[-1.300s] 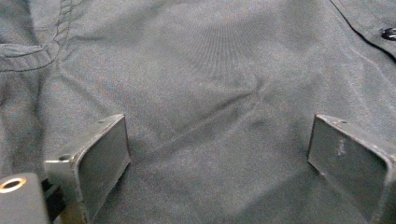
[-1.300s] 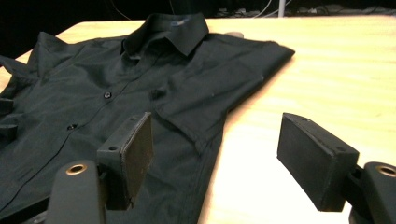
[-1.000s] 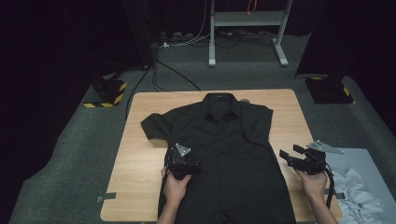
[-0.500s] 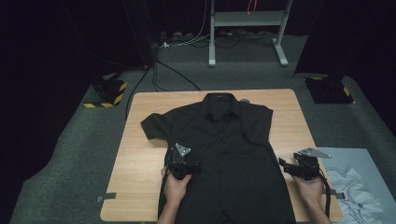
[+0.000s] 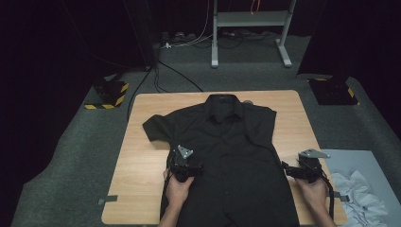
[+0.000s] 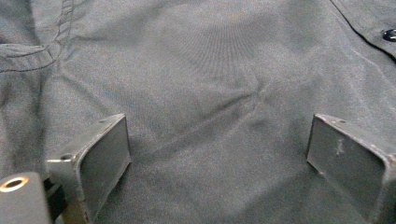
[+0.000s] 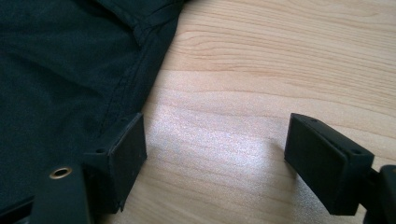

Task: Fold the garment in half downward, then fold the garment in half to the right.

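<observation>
- A black shirt (image 5: 227, 151) lies flat on the wooden desk (image 5: 142, 156), front side up, with its collar at the far end.
- The short sleeves of the shirt are spread out to both sides.
- The bottom of the shirt reaches the near edge of the desk, between the person's two hands.
- The left gripper (image 5: 184, 166) sits on the left half of the shirt, near its left side edge.
- In the left gripper view, the left gripper (image 6: 219, 154) has its jaws wide apart, and there is nothing between them but shirt cloth.
- The cloth under those jaws has a few soft wrinkles, and one small button (image 6: 389, 34) shows in the top right corner of that view.
- The left hand (image 5: 178, 189) holds that gripper from behind.
- The right gripper (image 5: 297, 170) is at the right side edge of the shirt, low over the desk.
- In the right gripper view, the right gripper (image 7: 215, 149) has its jaws wide apart too.
- One jaw is right at the side seam of the shirt (image 7: 60, 79), and the other is over bare wood (image 7: 280, 60).
- Those jaws hold nothing.
- The right hand (image 5: 314, 191) holds that gripper from behind.
- A heap of white cloth (image 5: 361, 194) lies on a grey sheet (image 5: 354, 161) to the right of the desk.
- A black box with yellow stripes (image 5: 109, 92) sits on the floor to the far left.
</observation>
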A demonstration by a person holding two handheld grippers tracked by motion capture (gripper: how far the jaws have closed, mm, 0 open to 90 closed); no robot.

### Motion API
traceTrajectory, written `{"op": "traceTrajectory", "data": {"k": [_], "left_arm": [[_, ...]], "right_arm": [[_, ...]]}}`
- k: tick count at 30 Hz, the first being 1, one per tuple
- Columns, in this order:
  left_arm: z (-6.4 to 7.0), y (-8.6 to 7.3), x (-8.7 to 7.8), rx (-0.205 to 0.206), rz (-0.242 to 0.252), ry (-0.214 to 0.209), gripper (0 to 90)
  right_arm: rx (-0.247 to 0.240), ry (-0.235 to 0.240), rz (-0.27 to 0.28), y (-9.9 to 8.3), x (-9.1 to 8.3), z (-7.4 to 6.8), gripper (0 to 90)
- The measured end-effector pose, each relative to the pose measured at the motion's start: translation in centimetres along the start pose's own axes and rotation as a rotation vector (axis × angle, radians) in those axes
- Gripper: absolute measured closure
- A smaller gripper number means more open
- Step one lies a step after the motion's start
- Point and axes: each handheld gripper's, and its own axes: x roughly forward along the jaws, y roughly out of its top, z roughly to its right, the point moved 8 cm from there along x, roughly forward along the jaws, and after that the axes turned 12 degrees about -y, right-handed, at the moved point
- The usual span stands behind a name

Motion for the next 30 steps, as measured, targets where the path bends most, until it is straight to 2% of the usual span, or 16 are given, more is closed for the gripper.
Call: {"op": "traceTrajectory", "data": {"k": [7,9,10,16,18,19,21,25,30], "left_arm": [[0.0,0.0,0.0,0.003,-0.001,-0.005,6.1],[0.0,-0.1,0.1,-0.003,-0.013,0.004,4.3],[-0.1,-0.1,0.1,-0.010,-0.017,0.008,0.1],[-0.6,0.0,0.0,-0.026,-0.020,0.034,0.1],[-0.9,0.2,-0.2,-0.033,-0.031,0.053,0.2],[-1.2,0.5,-0.5,-0.037,-0.021,0.059,0.4],[-1.5,0.8,-0.9,-0.051,0.008,0.043,2.2],[-2.7,1.6,-1.7,-0.079,0.020,0.053,3.6],[-4.5,2.4,-2.8,-0.124,0.057,0.073,6.4]], "right_arm": [[-0.005,0.005,-0.003,0.0,0.0,0.0,18.1],[-0.004,0.004,-0.005,0.0,0.0,0.0,17.3],[-0.004,0.002,-0.006,0.0,0.1,0.0,16.7],[-0.001,-0.002,-0.008,0.0,0.1,0.0,15.5],[-0.002,-0.002,-0.009,0.0,0.1,0.0,15.2],[-0.002,-0.002,-0.009,0.0,0.1,0.0,15.1],[-0.003,-0.001,-0.009,0.0,0.1,0.0,15.0],[-0.002,-0.004,-0.010,0.0,0.1,0.0,14.8],[0.001,-0.004,-0.011,0.0,0.1,0.0,14.7]]}}
